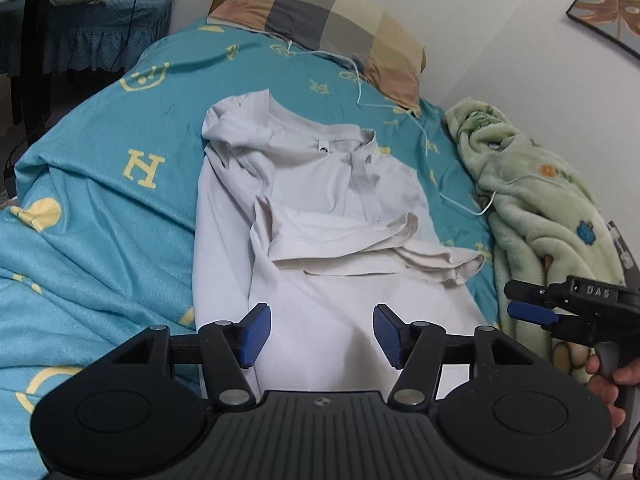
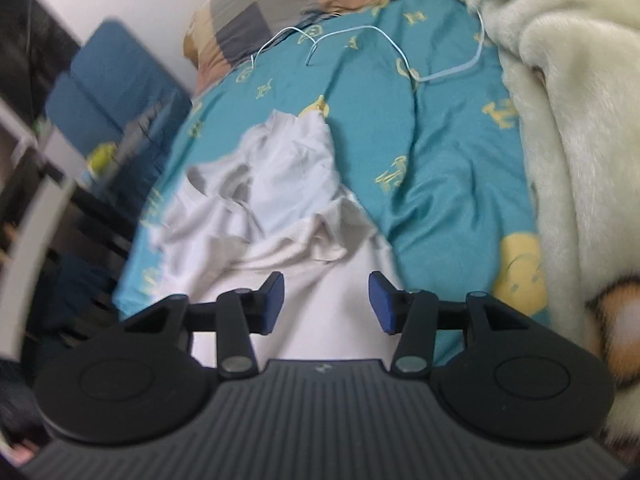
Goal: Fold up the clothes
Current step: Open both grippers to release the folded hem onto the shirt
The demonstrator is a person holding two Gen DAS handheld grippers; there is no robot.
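A white T-shirt (image 1: 320, 200) lies on the teal bed sheet (image 1: 100, 200), collar toward the pillow, with both sleeves folded in over its chest. My left gripper (image 1: 322, 336) is open and empty above the shirt's lower part. My right gripper (image 2: 326, 304) is open and empty over the shirt's (image 2: 280, 208) right side near the hem. The right gripper also shows in the left wrist view (image 1: 532, 308) at the right edge, held by a hand, over the blanket's edge.
A checked pillow (image 1: 328, 16) lies at the head of the bed. A fluffy green blanket (image 1: 540, 200) is bunched along the right side, by the wall. A thin white cable (image 1: 400, 104) runs across the sheet. A blue-covered table (image 1: 92, 24) stands far left.
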